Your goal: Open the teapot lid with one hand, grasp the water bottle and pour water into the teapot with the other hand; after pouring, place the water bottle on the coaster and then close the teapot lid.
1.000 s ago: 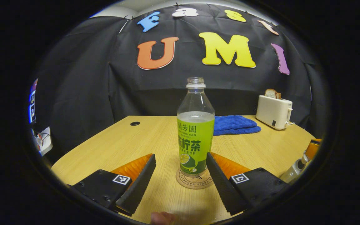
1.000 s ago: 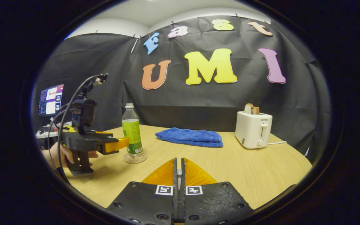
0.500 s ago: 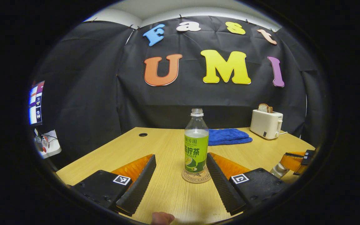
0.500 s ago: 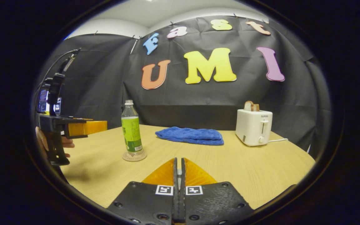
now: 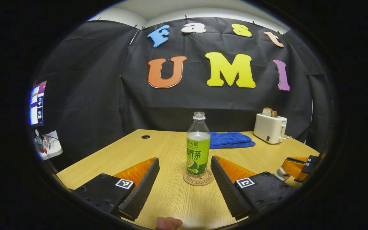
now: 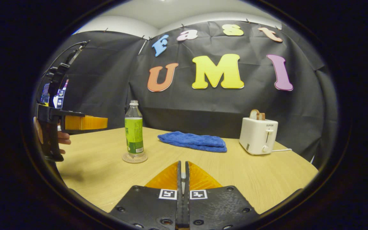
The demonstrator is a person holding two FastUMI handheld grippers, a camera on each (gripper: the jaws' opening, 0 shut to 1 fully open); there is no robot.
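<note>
The clear water bottle (image 5: 198,147) with a green label has no cap and stands upright on the round cork coaster (image 5: 198,179). My left gripper (image 5: 184,159) is open, drawn back from the bottle, its fingers apart from it on either side. In the right gripper view the bottle (image 6: 134,132) and coaster (image 6: 134,157) stand left of centre, and the left gripper (image 6: 102,122), held by a hand (image 6: 61,139), hovers left of them. My right gripper (image 6: 181,164) is shut on a small silvery part (image 5: 281,172) that looks like the teapot lid's knob.
A folded blue towel (image 6: 193,141) lies at the back of the wooden table (image 6: 267,172). A white toaster (image 6: 258,135) holding bread stands at the back right. A cable hole (image 5: 145,136) marks the table's far left, with a monitor (image 5: 36,102) beyond the edge.
My left gripper, open throughout, has backed away from the bottle and risen. The bottle stays on the coaster. The right gripper stays shut and has barely moved.
</note>
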